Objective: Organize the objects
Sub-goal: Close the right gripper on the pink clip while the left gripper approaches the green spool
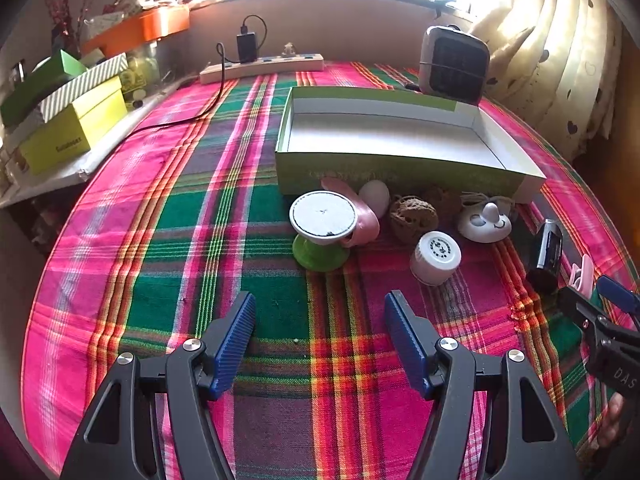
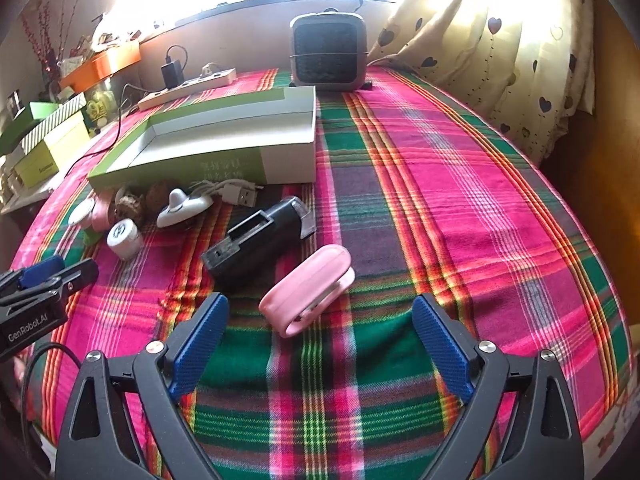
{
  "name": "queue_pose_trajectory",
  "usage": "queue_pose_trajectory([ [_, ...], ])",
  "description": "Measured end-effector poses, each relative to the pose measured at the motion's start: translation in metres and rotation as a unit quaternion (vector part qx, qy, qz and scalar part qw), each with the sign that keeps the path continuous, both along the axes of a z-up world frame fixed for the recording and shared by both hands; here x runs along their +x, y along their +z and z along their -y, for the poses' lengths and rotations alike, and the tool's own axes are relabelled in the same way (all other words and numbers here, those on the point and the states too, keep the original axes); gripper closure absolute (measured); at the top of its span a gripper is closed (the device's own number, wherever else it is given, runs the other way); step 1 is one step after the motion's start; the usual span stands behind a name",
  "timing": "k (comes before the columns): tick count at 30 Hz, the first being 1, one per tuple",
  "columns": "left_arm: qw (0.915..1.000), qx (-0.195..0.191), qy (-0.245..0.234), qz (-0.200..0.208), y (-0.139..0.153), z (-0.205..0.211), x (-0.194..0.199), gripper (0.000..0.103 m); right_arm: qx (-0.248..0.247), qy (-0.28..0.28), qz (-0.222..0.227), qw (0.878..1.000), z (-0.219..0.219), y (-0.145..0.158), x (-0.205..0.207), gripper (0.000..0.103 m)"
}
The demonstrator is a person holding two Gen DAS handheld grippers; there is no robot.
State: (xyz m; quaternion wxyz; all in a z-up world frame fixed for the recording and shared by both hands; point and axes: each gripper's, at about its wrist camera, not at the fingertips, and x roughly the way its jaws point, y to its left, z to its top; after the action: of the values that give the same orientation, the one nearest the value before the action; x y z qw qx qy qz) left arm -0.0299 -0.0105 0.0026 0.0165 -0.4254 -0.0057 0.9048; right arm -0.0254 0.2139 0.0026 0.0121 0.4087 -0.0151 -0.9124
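Note:
An open green-and-white box (image 1: 384,136) lies empty on the plaid cloth; it also shows in the right wrist view (image 2: 224,136). In front of it sit a white-topped green stand (image 1: 322,228), a pink ribbon (image 1: 362,216), an egg (image 1: 375,196), brown balls (image 1: 412,218), a white jar (image 1: 435,258), a white cabled gadget (image 1: 484,222) and a black device (image 1: 546,254). My left gripper (image 1: 320,340) is open and empty, just short of them. My right gripper (image 2: 320,344) is open, with a pink clip (image 2: 308,290) lying just ahead between its fingers. The black device (image 2: 256,240) lies beyond it.
A small grey fan heater (image 1: 454,64) stands behind the box. A power strip (image 1: 262,66) with a charger and cable lies at the back. Stacked boxes (image 1: 68,120) sit on a shelf at left. A heart-print curtain (image 2: 500,52) hangs at right.

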Motion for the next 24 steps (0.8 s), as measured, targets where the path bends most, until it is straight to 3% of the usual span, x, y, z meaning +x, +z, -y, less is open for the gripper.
queue_pose_trajectory([
  [7, 0.9997, 0.024, -0.004, 0.004, 0.003, 0.006, -0.009, 0.038, -0.006, -0.013, 0.003, 1.000, -0.005, 0.004, -0.009, 0.021],
  [9, 0.9995, 0.027, -0.013, 0.001, 0.005, 0.005, -0.011, 0.038, -0.004, -0.014, 0.008, 1.000, -0.004, 0.003, -0.011, 0.028],
  [13, 0.9991, 0.036, -0.022, 0.000, 0.007, 0.003, -0.016, 0.038, 0.001, -0.014, 0.008, 1.000, -0.004, 0.003, -0.012, 0.033],
  [15, 0.9992, 0.034, -0.019, 0.000, 0.007, 0.003, -0.018, 0.038, 0.007, -0.015, 0.007, 1.000, -0.003, 0.003, -0.012, 0.042],
  [24, 0.9994, 0.035, 0.006, -0.003, 0.008, 0.014, -0.029, 0.038, 0.019, -0.017, 0.002, 1.000, -0.006, 0.004, -0.013, 0.059],
])
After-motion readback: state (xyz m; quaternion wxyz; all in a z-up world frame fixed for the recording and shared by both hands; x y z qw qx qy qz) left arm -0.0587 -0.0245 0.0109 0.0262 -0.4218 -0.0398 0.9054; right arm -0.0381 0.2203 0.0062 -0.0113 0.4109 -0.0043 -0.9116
